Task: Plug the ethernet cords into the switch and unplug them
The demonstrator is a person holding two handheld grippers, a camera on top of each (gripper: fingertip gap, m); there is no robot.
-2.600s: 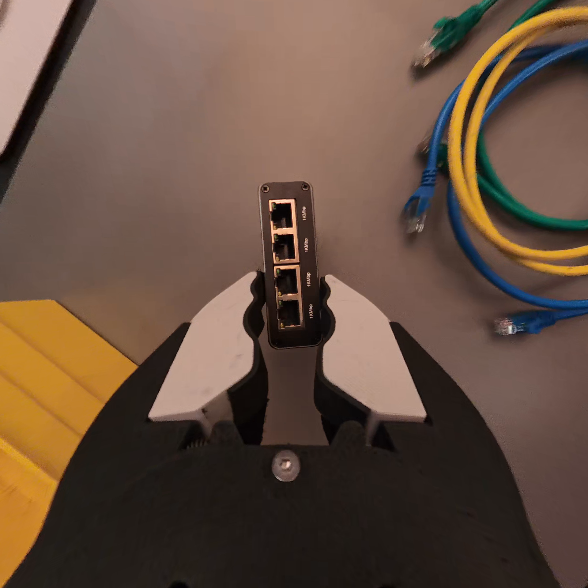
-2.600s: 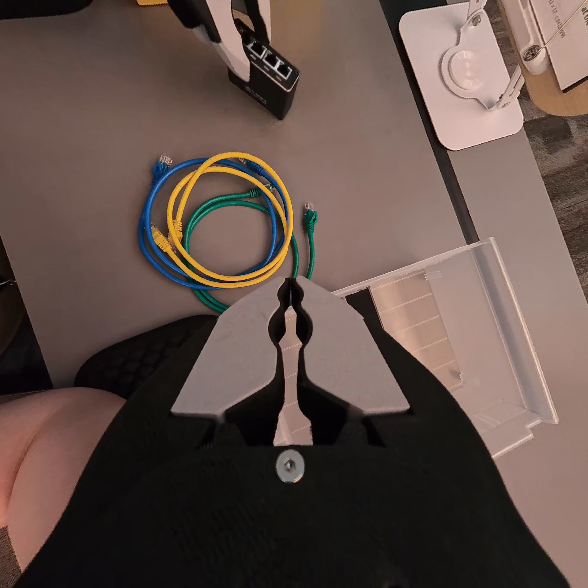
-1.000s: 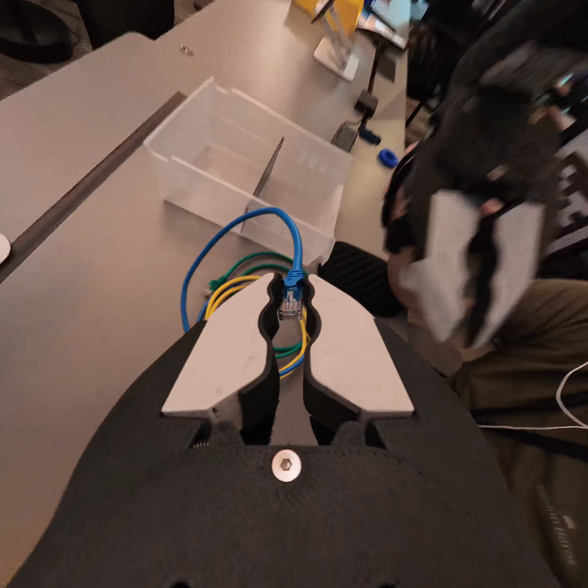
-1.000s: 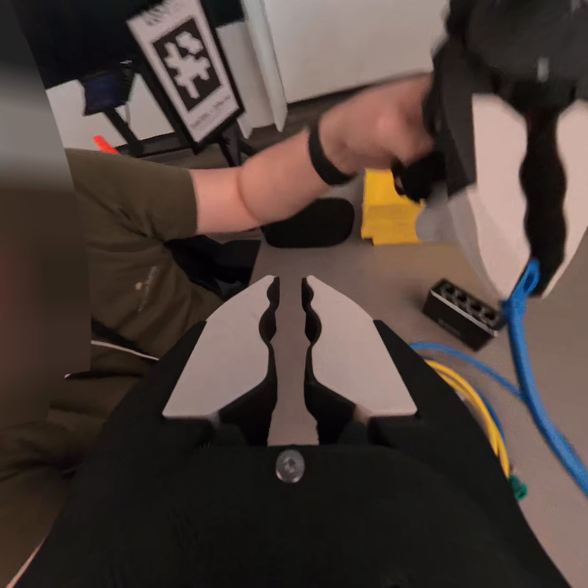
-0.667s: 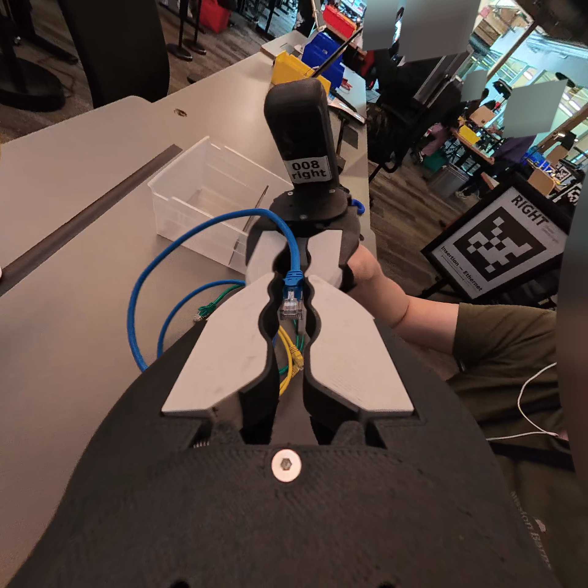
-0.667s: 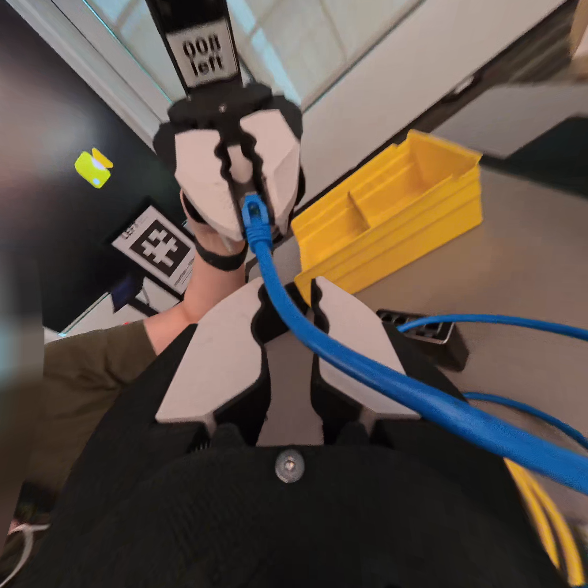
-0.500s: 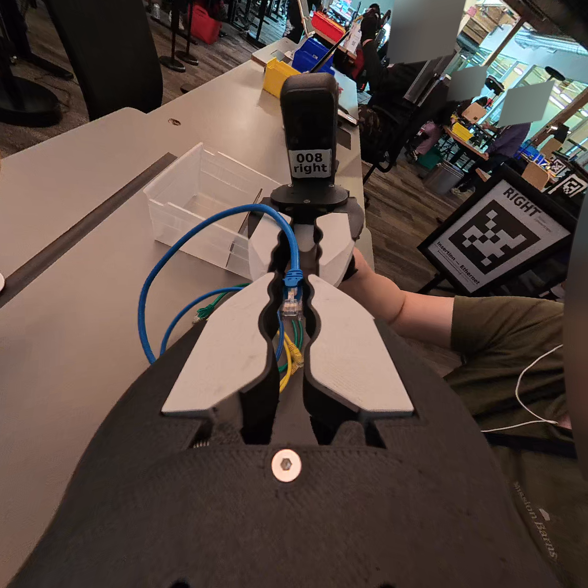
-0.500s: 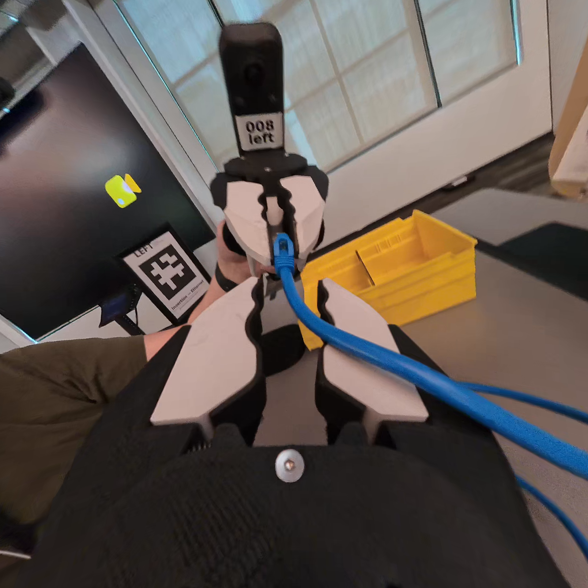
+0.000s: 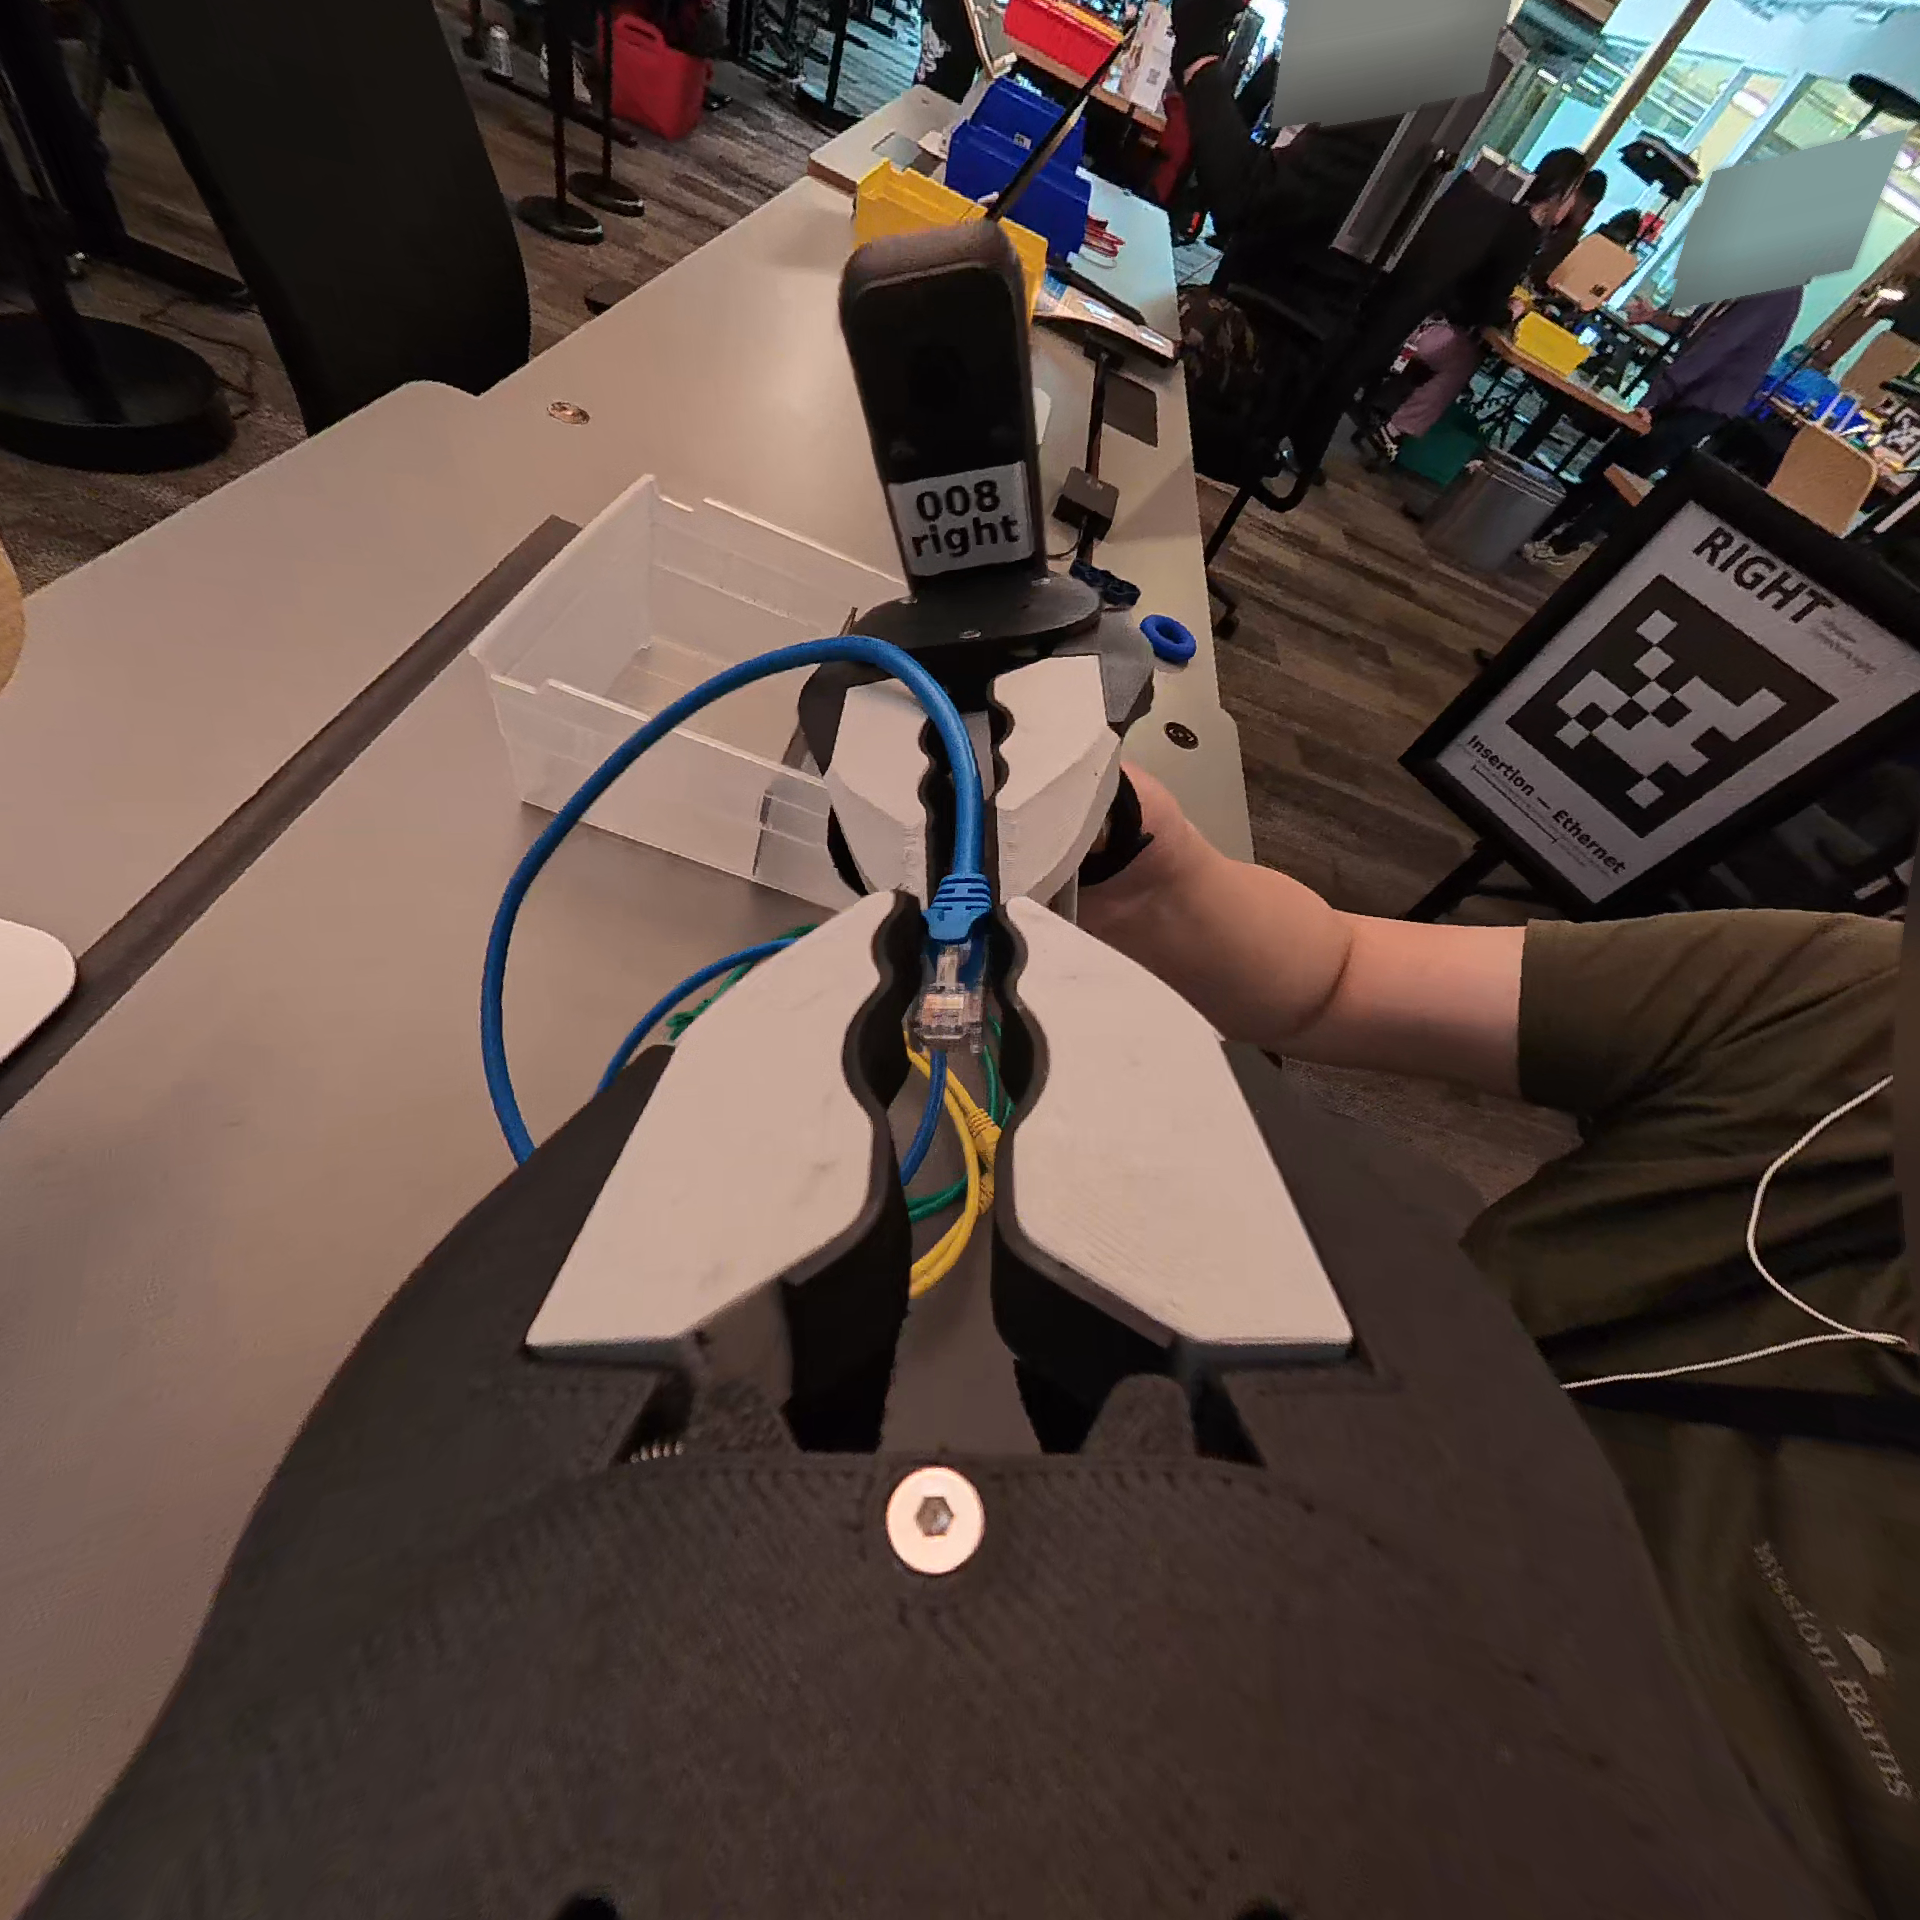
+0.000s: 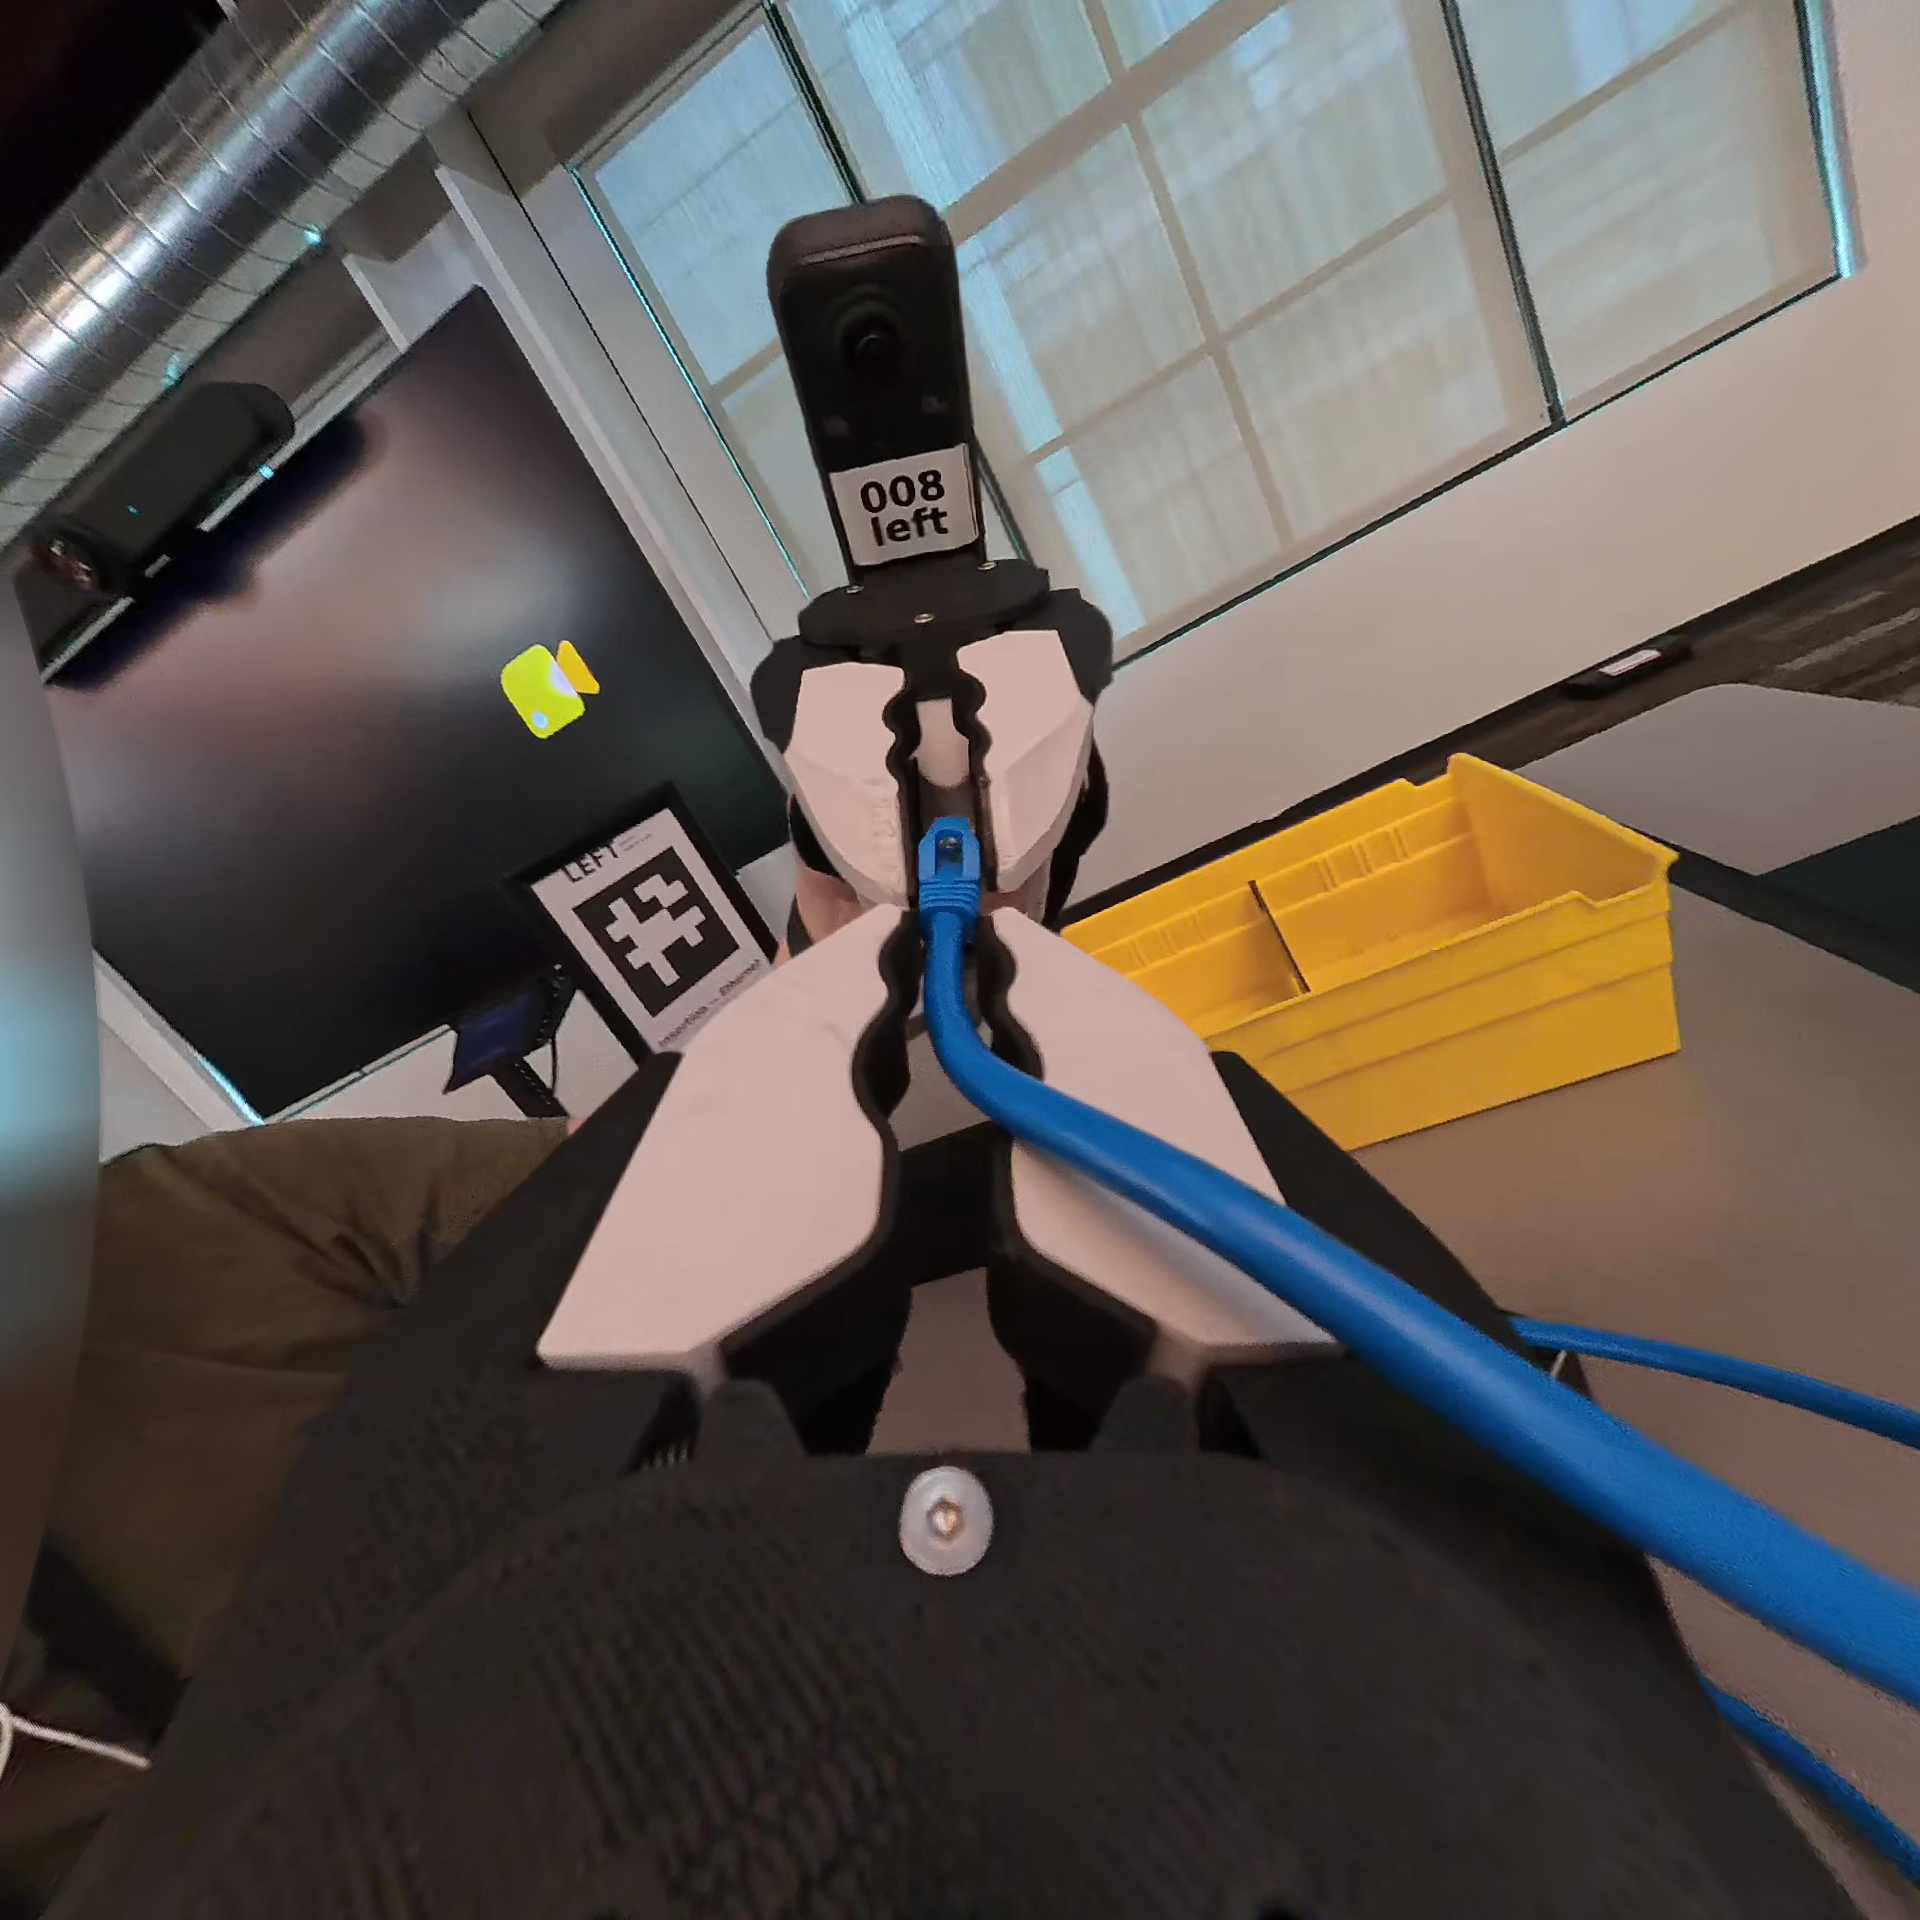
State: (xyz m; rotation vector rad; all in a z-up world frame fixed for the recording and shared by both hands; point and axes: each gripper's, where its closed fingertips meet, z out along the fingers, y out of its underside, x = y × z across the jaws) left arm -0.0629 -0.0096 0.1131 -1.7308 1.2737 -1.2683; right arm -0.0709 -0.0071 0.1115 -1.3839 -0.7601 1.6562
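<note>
- Left gripper (image 9: pixel 951 914): raised above the table (image 9: pixel 208 1091); its white fingers (image 9: pixel 748 1122) are clenched on the blue ethernet cord (image 9: pixel 644 769) just behind the plug, at the moulded blue boot.
- Plug (image 9: pixel 945 997): clear connector with its long axis along the gripper's fingers; the contact end points back toward the left gripper's body, the cord end points outward toward the right gripper (image 9: pixel 966 821).
- Blue ethernet cord, left wrist view: leaves the boot, runs up between the right gripper's fingers, arches over to the left and falls in a loop to the table beside the left gripper.
- Right gripper (image 10: pixel 945 935): faces the left gripper tip to tip; the cord runs down the channel between its fingers (image 10: pixel 769 1122) and trails out over the right finger toward the lower right; the tips stand close around the cord, but whether they pinch it or merely enclose it cannot be told.
- Yellow cord (image 9: pixel 961 1195) and green cord (image 9: pixel 940 1200): lie on the table below the left gripper, seen through the gap between its fingers; the yellow cord's plug points up the frame.
- Clear plastic bin (image 9: pixel 623 665): on the table behind the blue loop; yellow bin (image 10: pixel 1455 935): on the table behind the right gripper.
- Person's forearm (image 9: pixel 1247 956): extends from the right gripper to an olive sleeve.
</note>
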